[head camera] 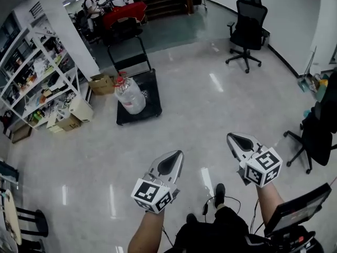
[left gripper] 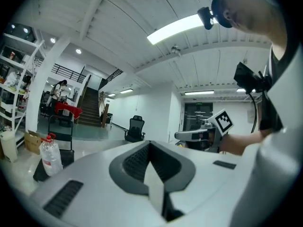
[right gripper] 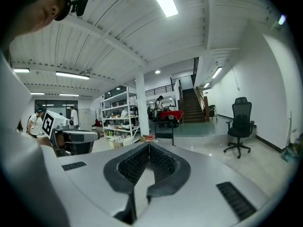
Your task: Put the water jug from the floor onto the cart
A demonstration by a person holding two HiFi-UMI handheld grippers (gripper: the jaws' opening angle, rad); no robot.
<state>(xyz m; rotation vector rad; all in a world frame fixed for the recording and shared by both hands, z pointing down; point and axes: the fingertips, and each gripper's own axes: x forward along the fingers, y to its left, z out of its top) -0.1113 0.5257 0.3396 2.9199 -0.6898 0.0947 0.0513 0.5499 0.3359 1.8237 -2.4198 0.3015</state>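
Both jaws of the left gripper [head camera: 176, 156] are shut tight together and hold nothing; the right gripper [head camera: 233, 138] is the same, shut and empty; both are well away from the cart [head camera: 150, 103], on its near side. The water jug [head camera: 130, 95] looks to stand upright on the cart, by the cart's left edge, red cap on top; so I think the job is nearly done. To do this bit well, keep the grippers level and out of the way; check that the jug sits fully on the cart and not half over the edge; watch the box [head camera: 102, 83] just left of the cart.
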